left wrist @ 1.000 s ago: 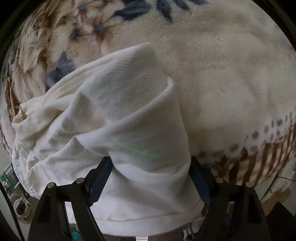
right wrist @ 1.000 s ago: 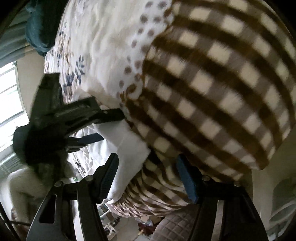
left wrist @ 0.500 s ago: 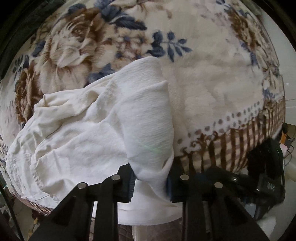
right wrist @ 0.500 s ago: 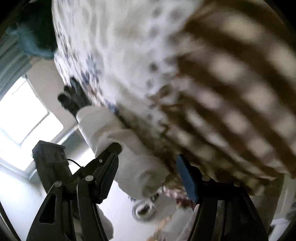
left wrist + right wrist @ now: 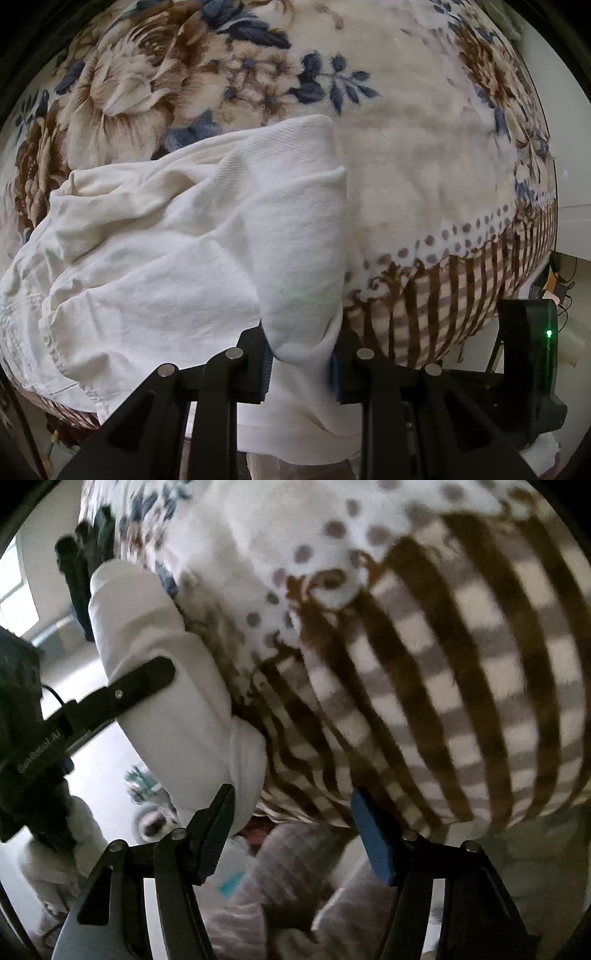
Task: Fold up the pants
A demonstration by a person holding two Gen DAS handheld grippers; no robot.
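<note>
The white pants (image 5: pixel 177 251) lie bunched on a floral blanket (image 5: pixel 424 155), with one leg end hanging over the bed's front edge. My left gripper (image 5: pixel 301 363) is shut on that hanging leg, the cloth pinched between its blue pads. In the right wrist view the same leg (image 5: pixel 177 709) hangs at the left with the left gripper's black finger (image 5: pixel 136 690) across it. My right gripper (image 5: pixel 295 827) is open and empty just right of the leg end, below the blanket's brown checked border (image 5: pixel 443 686).
The blanket's checked border (image 5: pixel 461 295) drapes over the bed edge. The right gripper's black body (image 5: pixel 528 365) shows at the lower right of the left wrist view. Cluttered floor and a quilted pink item (image 5: pixel 295 878) lie below the bed edge.
My left gripper closed on the pant leg and pulled back, so more of the blanket shows. My right gripper swung along the bed edge toward the hanging leg, still open.
</note>
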